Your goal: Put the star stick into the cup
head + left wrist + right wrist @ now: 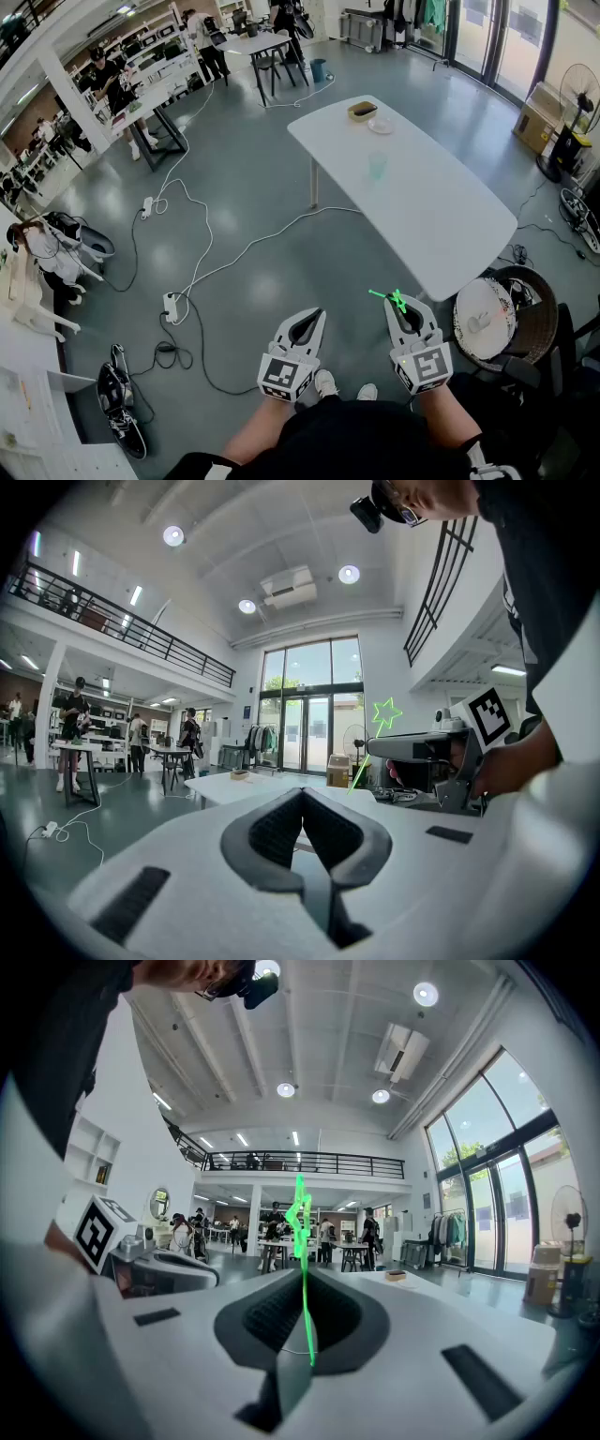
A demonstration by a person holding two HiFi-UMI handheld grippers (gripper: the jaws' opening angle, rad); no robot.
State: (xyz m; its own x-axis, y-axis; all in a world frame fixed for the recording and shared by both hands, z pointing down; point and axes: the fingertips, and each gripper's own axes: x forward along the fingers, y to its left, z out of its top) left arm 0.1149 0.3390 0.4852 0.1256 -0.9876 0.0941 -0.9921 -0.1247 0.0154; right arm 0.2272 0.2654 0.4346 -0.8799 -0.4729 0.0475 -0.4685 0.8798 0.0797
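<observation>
On the grey floor at the left, white cables (202, 253) trail between power strips. Right of them, in front of the person's body, the left claw (310, 322), a white two-jaw tool carrying a cube of square markers, is held level. In its own view its dark-padded jaws are pressed together with nothing between them. Just beside it, the matching right claw (405, 314) is also held level, and its jaws are clamped on the thin stem of a bright-green star stick (300, 1232), a slim rod topped with a star outline. In the right gripper view the star stick stands nearly upright between the pads, its star rising above the jaw tips. From the head view the star shows just past those tips, leaning slightly toward the left claw. The star stick is in the air, just short of the near rounded end of a long white desk (441, 234) that runs away from the person toward the upper middle of the head view. A pale-green translucent cup (377, 167) stands upright on the desk, well apart from the star stick. Farther along the desk lie a small white plate (381, 125) and, just beyond it, a shallow tan dish (362, 111).
</observation>
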